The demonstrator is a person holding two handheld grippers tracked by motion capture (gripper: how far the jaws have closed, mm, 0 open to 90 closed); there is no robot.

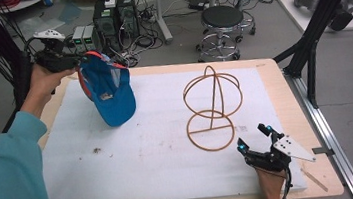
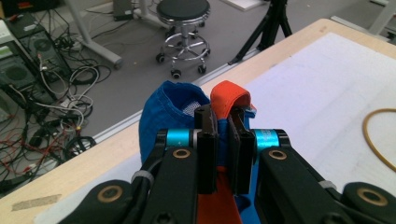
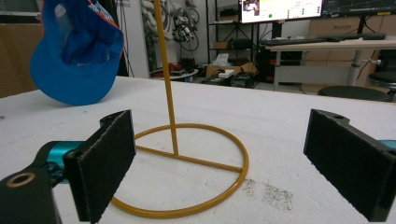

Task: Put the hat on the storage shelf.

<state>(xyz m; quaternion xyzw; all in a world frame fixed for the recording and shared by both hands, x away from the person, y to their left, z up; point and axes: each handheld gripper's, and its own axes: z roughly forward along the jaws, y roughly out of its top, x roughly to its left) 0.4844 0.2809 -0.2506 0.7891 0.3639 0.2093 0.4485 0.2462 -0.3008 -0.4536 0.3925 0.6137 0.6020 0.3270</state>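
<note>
the left gripper (image 1: 67, 61) was clamped on the rim of the blue cap (image 1: 111, 94) and held it in the air over the table's left side — probably to carry it to the wire hat stand (image 1: 213, 108). the right gripper (image 1: 254, 138) waited beside the stand's base ring, jaws wide apart — maybe to steady it.

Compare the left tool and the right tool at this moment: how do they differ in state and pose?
The left tool is shut on the blue cap, lifted above the table; the right tool is open and holds nothing. The left is raised at the far left corner; the right sits low beside the wire hat stand. Both are hand-held with black jaws.
</note>
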